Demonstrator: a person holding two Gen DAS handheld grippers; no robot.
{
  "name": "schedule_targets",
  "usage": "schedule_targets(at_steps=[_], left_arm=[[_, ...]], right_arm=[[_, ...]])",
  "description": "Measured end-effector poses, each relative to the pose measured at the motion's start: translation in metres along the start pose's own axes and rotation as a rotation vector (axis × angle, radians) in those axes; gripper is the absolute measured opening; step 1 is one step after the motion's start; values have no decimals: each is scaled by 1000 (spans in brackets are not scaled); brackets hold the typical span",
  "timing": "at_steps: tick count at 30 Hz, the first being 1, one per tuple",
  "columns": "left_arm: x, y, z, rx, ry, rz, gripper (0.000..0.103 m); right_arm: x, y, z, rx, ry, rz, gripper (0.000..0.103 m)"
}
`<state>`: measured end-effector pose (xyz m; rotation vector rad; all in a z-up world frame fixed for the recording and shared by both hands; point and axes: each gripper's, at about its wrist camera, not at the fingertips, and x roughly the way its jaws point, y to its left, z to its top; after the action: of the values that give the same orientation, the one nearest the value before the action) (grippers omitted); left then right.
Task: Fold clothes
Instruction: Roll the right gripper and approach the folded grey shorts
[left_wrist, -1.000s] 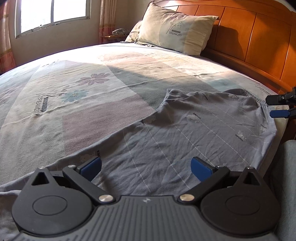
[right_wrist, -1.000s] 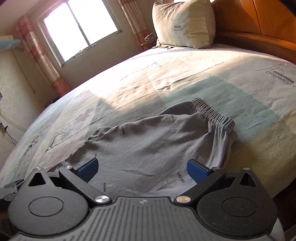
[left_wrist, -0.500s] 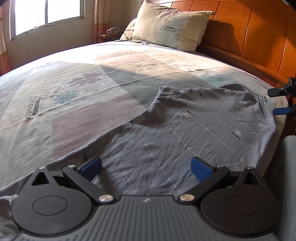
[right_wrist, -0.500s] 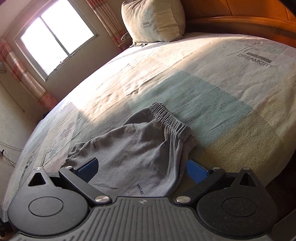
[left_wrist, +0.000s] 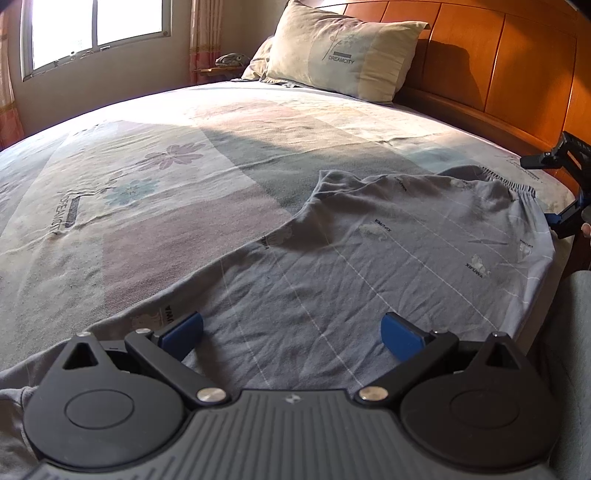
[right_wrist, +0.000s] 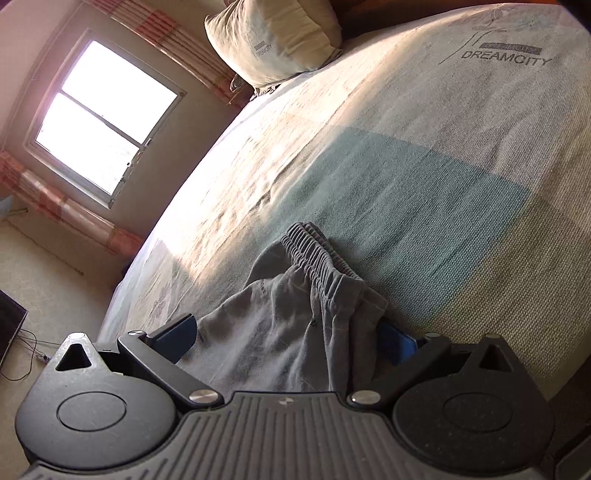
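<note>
Since the earlier frames, the right gripper (right_wrist: 288, 338) has rolled over to a steep tilt and closed in on the elastic waistband (right_wrist: 314, 251), which now sits bunched between its blue pads; the left gripper (left_wrist: 291, 328) has barely shifted. Both tools are spread wide, and neither is pinching cloth. One blue pad of the right tool lies partly hidden behind a hanging fold at the waistband corner, so whether it touches the fabric I cannot tell.

A pair of grey pyjama trousers (left_wrist: 369, 266) with thin white lines and small printed labels lies flat along the near edge of the wide bed (left_wrist: 166, 192). Its gathered waistband is at the right end, close to the right gripper (left_wrist: 565, 218), which shows at the far right of the left wrist view. A leg runs toward the left tool and passes under its open fingers. A patchwork pastel sheet with flower prints covers the bed. At the head, a cream pillow (left_wrist: 343, 48) leans against the orange wooden headboard (left_wrist: 517, 62). A bright window (right_wrist: 99, 122) lights the room.
</note>
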<state>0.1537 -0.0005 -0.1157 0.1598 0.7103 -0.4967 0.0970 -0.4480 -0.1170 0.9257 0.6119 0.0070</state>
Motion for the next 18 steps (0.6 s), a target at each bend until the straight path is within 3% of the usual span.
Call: schedule_targets(at_steps=[6,14,18], left_arm=[[0,2,0,-7,-1,-1,102],[-2,2,0,-7,-6,-7,102],[-2,4,0,-14,-6,-8,102]], right_arm=[[-12,-11,-23,121,47,96,103],[7,0,-8,63,-27,56,103],[12,7,-15,61,6,78,103]])
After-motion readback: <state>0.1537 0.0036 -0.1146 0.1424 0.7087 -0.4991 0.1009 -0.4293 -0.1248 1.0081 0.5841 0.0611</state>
